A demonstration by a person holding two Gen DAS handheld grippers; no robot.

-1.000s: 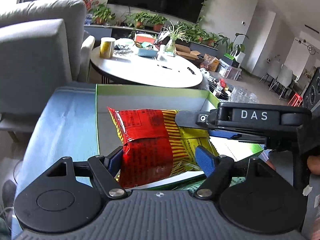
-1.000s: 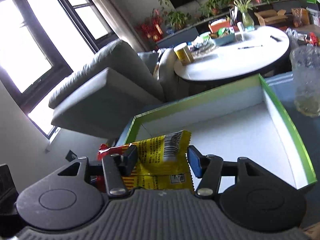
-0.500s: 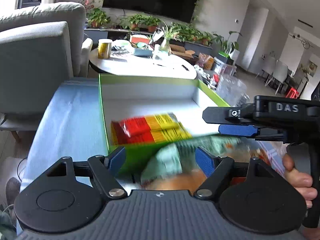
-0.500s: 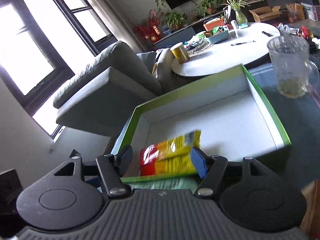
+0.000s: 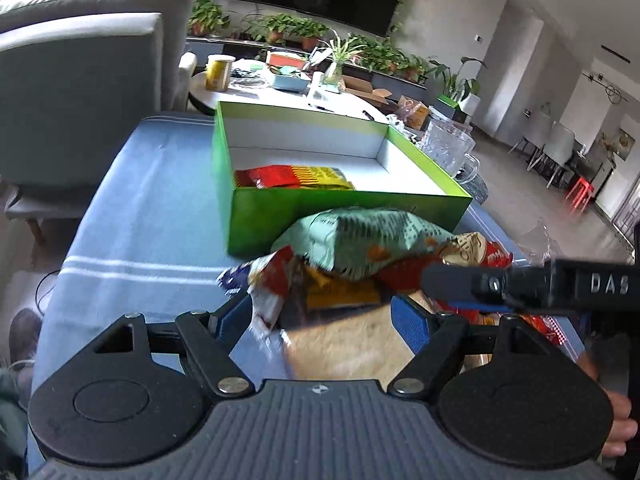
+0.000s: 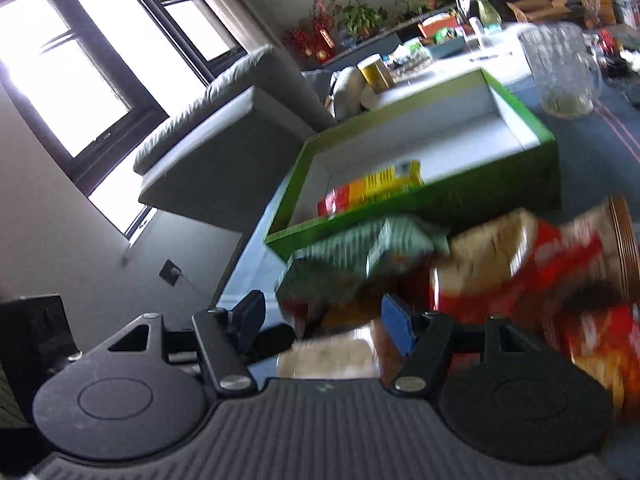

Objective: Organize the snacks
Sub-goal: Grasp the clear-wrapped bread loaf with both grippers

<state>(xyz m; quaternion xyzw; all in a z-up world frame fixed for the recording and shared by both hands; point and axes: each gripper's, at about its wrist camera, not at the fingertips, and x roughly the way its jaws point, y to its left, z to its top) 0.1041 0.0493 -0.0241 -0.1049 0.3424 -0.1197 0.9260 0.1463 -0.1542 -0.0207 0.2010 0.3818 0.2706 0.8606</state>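
Note:
A green box with white inside (image 5: 304, 216) (image 6: 460, 196) stands on the blue table. A red and yellow snack bag (image 5: 292, 176) (image 6: 372, 192) lies in its near left corner. In front of the box is a heap of snack bags, with a pale green bag (image 5: 360, 240) (image 6: 360, 256) on top and red bags (image 6: 552, 264) to the right. My left gripper (image 5: 322, 318) is open and empty above the heap's near side. My right gripper (image 6: 322, 320) is open and empty over the heap, and also shows in the left wrist view (image 5: 472, 296).
A glass jug (image 5: 448, 152) (image 6: 560, 68) stands right of the box. A grey armchair (image 5: 80, 72) is at the far left. A round white table (image 5: 280, 92) with a yellow cup and clutter stands behind the box. The blue cloth (image 5: 140, 220) stretches left.
Both grippers let go of the red and yellow bag, which now lies in the box. Both pulled back and down to the heap of bags in front of the box.

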